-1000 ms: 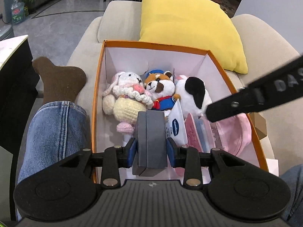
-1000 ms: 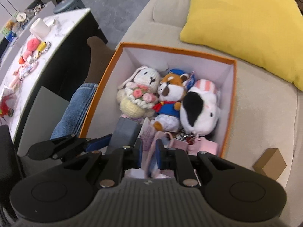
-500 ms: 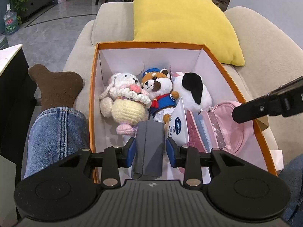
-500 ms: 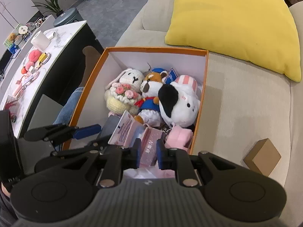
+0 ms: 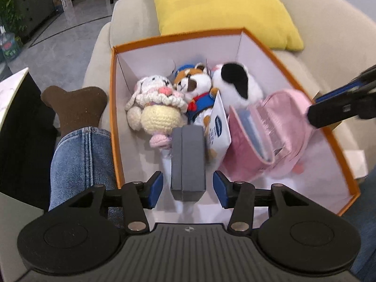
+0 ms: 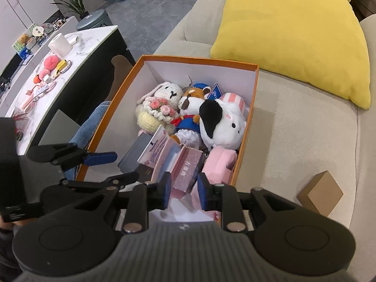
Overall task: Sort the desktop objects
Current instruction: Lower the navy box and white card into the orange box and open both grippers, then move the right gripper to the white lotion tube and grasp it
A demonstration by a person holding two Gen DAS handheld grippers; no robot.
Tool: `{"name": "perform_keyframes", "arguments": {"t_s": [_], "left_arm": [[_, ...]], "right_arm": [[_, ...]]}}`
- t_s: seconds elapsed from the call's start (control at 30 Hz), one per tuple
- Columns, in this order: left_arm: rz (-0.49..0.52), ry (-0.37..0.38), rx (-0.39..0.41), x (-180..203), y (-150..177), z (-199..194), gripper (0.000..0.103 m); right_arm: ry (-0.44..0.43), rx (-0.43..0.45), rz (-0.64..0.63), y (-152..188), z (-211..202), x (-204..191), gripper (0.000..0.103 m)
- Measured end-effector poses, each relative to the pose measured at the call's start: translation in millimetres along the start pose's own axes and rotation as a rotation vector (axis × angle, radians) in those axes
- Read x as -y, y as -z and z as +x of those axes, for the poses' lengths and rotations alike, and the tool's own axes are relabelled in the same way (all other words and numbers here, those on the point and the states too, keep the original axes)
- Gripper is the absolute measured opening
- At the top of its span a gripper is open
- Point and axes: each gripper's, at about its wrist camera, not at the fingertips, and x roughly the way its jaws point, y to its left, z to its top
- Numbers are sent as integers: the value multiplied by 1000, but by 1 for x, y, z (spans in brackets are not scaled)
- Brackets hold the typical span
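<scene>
An orange box [image 5: 113,98] with white walls sits on a beige sofa and holds three plush toys, a white sachet [image 5: 219,127], a pink pouch [image 5: 282,127] and a grey case [image 5: 187,162]. My left gripper [image 5: 187,185] is open, with the grey case lying between its fingers, untouched by the pads. My right gripper [image 6: 183,191] is open above the box's near end, over pink packets [image 6: 188,169]. The box also shows in the right wrist view [image 6: 244,159], as does the grey case [image 6: 135,155].
A yellow cushion [image 6: 291,35] leans on the sofa back behind the box. A small brown carton [image 6: 319,192] lies on the sofa to the right. A marble-topped table [image 6: 89,37] with small items stands left. A jeans leg [image 5: 82,159] lies beside the box.
My left gripper has opened and let go of the grey case, which now lies in the box. My right gripper has opened and drawn back from the pink items.
</scene>
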Motion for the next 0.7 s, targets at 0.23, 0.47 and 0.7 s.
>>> {"name": "perform_keyframes", "arguments": {"t_s": [0.23, 0.47, 0.7], "left_arm": [[-48, 5, -11, 1, -3, 1, 37], [-227, 72, -1, -10, -6, 0, 37], [-235, 67, 6, -7, -1, 5, 38]], "right_arm": [[16, 30, -3, 16, -12, 10, 26], [33, 33, 37, 27, -11, 33, 26], [44, 50, 43, 38, -10, 42, 35]]}}
